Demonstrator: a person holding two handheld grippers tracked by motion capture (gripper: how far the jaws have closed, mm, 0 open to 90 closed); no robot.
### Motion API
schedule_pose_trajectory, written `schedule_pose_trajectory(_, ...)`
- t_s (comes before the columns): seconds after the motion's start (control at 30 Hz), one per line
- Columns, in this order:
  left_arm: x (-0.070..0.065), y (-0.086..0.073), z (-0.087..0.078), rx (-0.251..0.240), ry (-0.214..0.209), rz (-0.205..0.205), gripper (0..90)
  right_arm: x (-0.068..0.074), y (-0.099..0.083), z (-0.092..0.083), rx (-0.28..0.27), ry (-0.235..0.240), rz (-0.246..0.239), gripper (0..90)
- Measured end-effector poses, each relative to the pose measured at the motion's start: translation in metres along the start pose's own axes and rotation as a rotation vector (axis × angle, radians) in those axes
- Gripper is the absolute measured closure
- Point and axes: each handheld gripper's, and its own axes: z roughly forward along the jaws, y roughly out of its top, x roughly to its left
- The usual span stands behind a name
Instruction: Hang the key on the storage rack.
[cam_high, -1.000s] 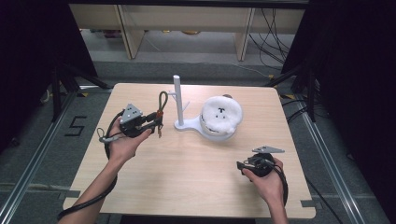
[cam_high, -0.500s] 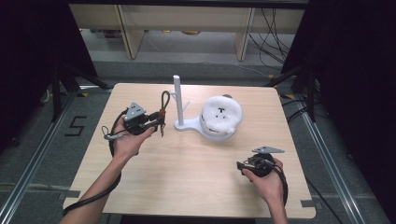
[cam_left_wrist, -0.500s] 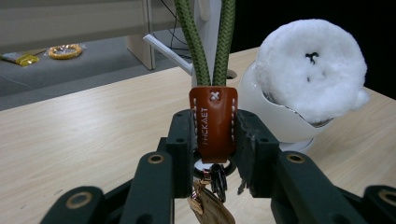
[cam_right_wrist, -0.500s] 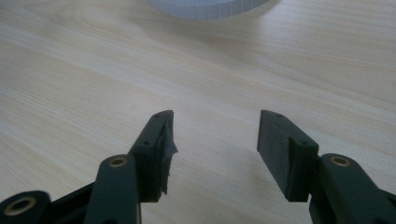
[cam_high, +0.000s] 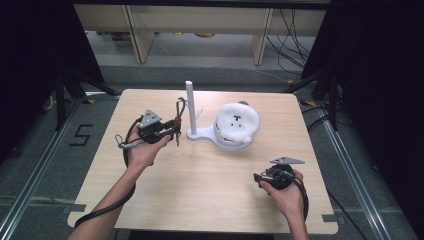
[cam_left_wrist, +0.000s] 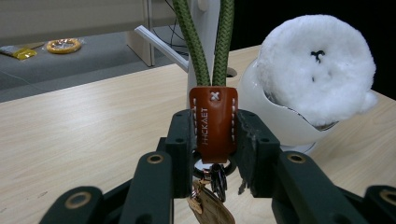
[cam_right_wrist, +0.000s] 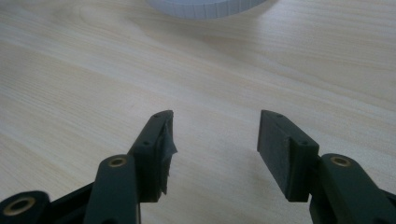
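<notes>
My left gripper (cam_high: 176, 131) is shut on the orange leather tab (cam_left_wrist: 213, 123) of a keychain. Its green cord loop (cam_high: 180, 107) stands up above the jaws, and keys hang below the tab (cam_left_wrist: 212, 200). The loop rises just in front of the white post (cam_high: 190, 102) of a stand, a little left of it in the high view. Beside the stand's base, a fluffy white plush ball (cam_high: 237, 120) sits in a white shell-like bowl (cam_left_wrist: 280, 126). My right gripper (cam_high: 257, 179) rests low on the wooden table (cam_high: 200, 190) at the front right, open, with bare wood between its jaws (cam_right_wrist: 215, 135).
The stand's flat white base (cam_high: 200, 134) lies between post and bowl. A thin white arm (cam_left_wrist: 159, 44) juts from the post. Beyond the table's far edge are shelving legs (cam_high: 137, 40) and floor cables (cam_high: 290, 30). Black cables trail from both grippers.
My left gripper has shifted slightly to the right, bringing the keychain loop closer to the post. The right gripper has stayed put.
</notes>
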Motion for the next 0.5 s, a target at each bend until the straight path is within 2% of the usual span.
schedule_pose_trajectory(0.33, -0.002, -0.001, 0.012, 0.007, 0.008, -0.007, 67.1, -0.001, 0.000, 0.000, -0.005, -0.002, -0.008, 46.5)
schedule_pose_trajectory(0.5, -0.003, -0.003, 0.017, 0.011, 0.017, 0.015, 66.7, 0.000, -0.001, 0.000, 0.001, -0.005, 0.007, 46.4)
